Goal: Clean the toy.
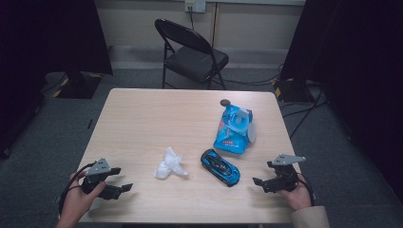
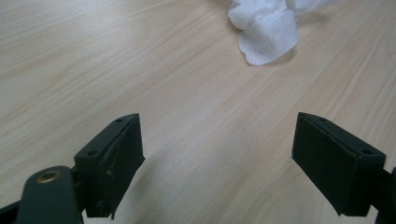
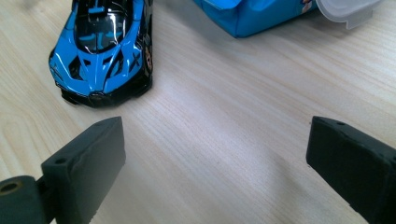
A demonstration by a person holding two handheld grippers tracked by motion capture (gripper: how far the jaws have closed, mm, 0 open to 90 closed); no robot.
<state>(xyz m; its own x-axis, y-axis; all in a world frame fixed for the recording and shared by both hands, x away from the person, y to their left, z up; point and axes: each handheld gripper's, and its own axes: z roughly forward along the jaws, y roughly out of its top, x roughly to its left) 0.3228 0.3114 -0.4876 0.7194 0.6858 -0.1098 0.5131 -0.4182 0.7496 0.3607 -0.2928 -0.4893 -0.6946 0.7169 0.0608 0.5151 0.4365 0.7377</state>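
On the light wooden tabletop (image 1: 142,123) three things lie between the two hands: a crumpled white wipe (image 1: 169,164), a blue toy car (image 1: 220,167) and a blue pack of wet wipes (image 1: 232,129). From the high view, the left gripper (image 1: 124,187) rests near the front left corner, held by a hand (image 1: 76,202), and the right gripper (image 1: 257,181) rests near the front right corner, held by the other hand (image 1: 297,194); both point inward to the middle. The jaws of both stand wide apart with nothing between them. The left gripper view looks along its two black jaws over bare wood, and the wipe (image 2: 268,28) lies ahead of them, well apart, with its woven surface clear to see. The right gripper view shows the car (image 3: 103,49) near, in front of its left jaw and with its nose turned toward the camera, not touching the jaw. Behind the car is the pack (image 3: 252,14), and its clear plastic lid (image 3: 348,10) stands flipped open. What is inside the pack I cannot tell. The high view shows also a black folding chair (image 1: 190,52) behind the tabletop and a small dark round thing (image 1: 225,102) just beyond the pack.
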